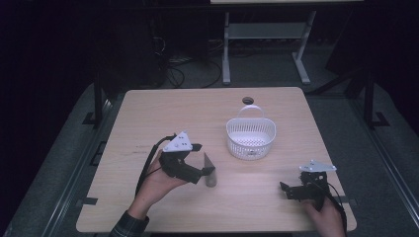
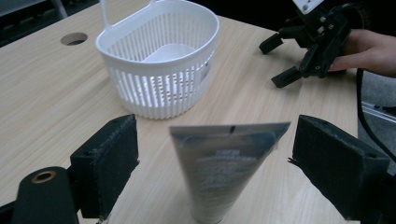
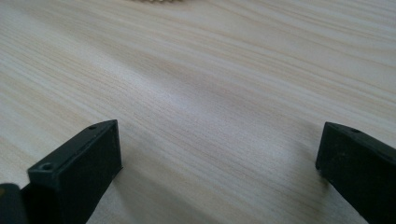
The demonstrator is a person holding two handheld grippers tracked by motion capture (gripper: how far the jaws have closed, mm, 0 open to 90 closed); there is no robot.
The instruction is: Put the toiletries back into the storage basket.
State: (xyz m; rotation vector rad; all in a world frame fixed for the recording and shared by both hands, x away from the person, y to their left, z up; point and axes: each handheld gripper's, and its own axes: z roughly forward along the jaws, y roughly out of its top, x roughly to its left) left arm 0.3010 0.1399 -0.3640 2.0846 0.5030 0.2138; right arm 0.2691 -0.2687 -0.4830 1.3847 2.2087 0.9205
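1. Overhead, a pale wooden counter [image 1: 148,113] stands in a dark room, and a person's two hands reach in from the near edge, each holding black two-jaw tongs.
2. At the left, the left tongs [image 1: 206,171] point toward a grey squeeze tube standing on its cap [image 1: 210,170] near the middle of the counter.
3. Seen from the left gripper view, the left tongs [image 2: 215,154] are spread wide, one padded jaw on either side of the tube [image 2: 224,168], with clear air between each pad and the tube, so nothing is gripped yet.
4. The tube's flat crimped end points up and its round cap end rests on the wood.
5. A white slotted plastic basket with a hoop handle [image 1: 250,138] sits just beyond the tube, apart from it, and looks empty.
6. At the right, the right tongs [image 1: 290,190] rest low near the counter's front corner, well apart from tube and basket; in the right gripper view the right tongs [image 3: 219,168] are wide open over bare wood.
7. The step in hand appears to be grasping the tube, probably to lift it into the basket.
8. To do it well, keep the tube centred between the pads, close on the firm lower body rather than the thin crimp, and squeeze gently so the tube neither tips nor slips.
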